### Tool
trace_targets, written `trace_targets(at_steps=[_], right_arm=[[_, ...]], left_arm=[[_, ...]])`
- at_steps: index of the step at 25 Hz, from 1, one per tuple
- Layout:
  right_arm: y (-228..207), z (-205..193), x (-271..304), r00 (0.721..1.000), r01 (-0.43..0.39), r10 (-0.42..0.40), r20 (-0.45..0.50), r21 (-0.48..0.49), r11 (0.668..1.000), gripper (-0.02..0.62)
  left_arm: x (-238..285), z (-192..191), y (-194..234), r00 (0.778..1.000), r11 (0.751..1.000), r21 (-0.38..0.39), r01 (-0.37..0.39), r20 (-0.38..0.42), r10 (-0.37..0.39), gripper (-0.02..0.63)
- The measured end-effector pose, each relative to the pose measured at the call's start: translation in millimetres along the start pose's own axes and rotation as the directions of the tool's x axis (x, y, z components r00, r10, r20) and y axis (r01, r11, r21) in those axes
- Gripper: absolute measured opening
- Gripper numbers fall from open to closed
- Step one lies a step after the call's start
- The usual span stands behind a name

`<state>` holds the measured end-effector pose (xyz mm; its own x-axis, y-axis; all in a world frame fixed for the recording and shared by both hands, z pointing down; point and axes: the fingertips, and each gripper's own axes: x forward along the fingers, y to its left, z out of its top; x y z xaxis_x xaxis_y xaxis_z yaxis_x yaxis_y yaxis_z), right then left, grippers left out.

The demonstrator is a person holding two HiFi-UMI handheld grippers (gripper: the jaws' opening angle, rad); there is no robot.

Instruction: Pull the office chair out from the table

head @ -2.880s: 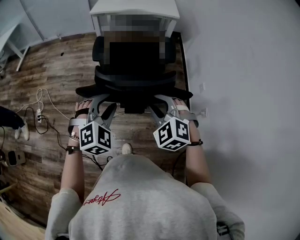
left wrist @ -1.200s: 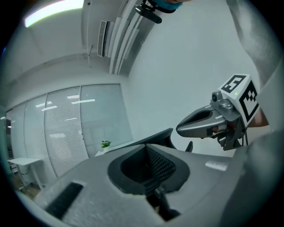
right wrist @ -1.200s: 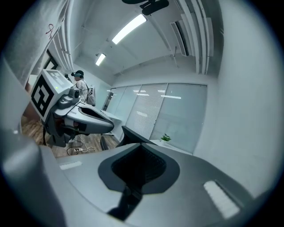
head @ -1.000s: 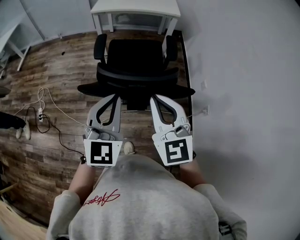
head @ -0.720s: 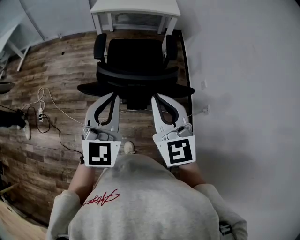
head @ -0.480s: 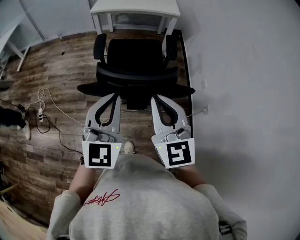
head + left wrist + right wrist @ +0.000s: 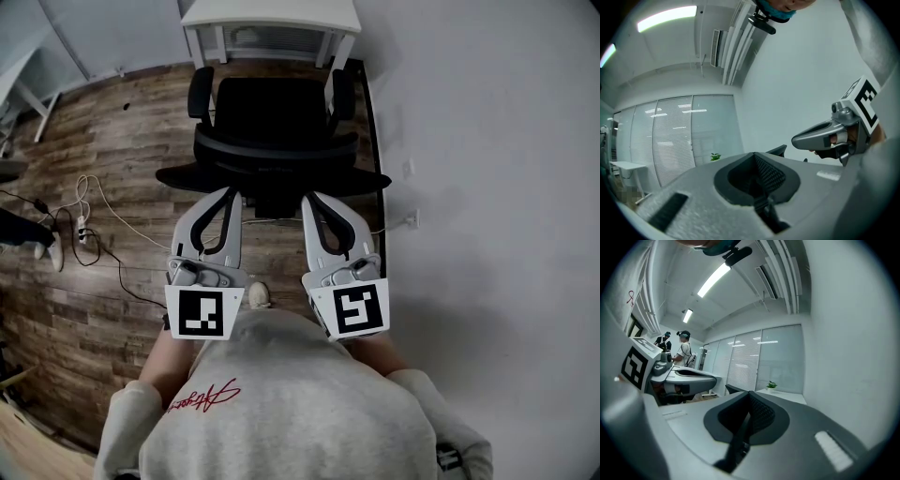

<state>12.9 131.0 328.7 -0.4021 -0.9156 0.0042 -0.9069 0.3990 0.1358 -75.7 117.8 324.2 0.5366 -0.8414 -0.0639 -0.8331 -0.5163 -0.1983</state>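
**Office chair** point(image 7: 270, 122): black, backrest toward the wearer, seat standing clear of the white table point(image 7: 270, 17) by the far wall. Judged already pulled out, or nearly so.

**Left gripper** point(image 7: 226, 191): jaws clenched on nothing, tips at the backrest's near edge (contact not discernible).

**Right gripper** point(image 7: 310, 197): likewise clenched, empty.

**Handling note, for any further pull:** reopen both, grasp the backrest's top edge evenly on both sides, draw straight back, keep the wheels off the floor cable point(image 7: 98, 211).

**Containers:** none in view.
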Motion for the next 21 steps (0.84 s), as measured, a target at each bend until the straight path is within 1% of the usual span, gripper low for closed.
trace_targets(at_steps=[2,5,9,13,18,21], right_arm=[[0.8,-1.6,-1.5,1.0,0.0,0.0,-0.014,-0.001,1.0,0.0],[2.3,5.3,-0.1,1.0,0.006,-0.006,0.024,0.002,1.0,0.0],[2.7,-4.6,-3.3,1.0,0.003,-0.003,-0.025,0.013,1.0,0.0],[0.9,3.2,-1.0,1.0,0.009,-0.01,0.022,0.022,1.0,0.0],[-0.6,-2.4,-2.5,1.0,0.005,-0.005,-0.018,0.015,1.0,0.0],[-2.0,0.9,-1.4,1.0,0.009,-0.009,-0.003,0.022,1.0,0.0]], left_arm=[[-0.7,0.4,-0.4,1.0,1.0,-0.002,0.001,0.0,-0.001,-0.006],[-1.4,1.5,-0.5,1.0,1.0,-0.001,0.002,0.016,-0.002,-0.006],[-1.2,1.0,0.0,1.0,1.0,-0.009,0.001,0.02,-0.001,-0.006],[0.6,1.7,0.1,1.0,1.0,-0.016,-0.001,0.019,0.002,-0.006],[2.5,4.9,-0.9,1.0,1.0,-0.017,0.002,0.028,-0.001,-0.006],[3.4,7.4,-1.5,0.999,1.0,-0.024,0.002,0.037,-0.001,-0.006]])
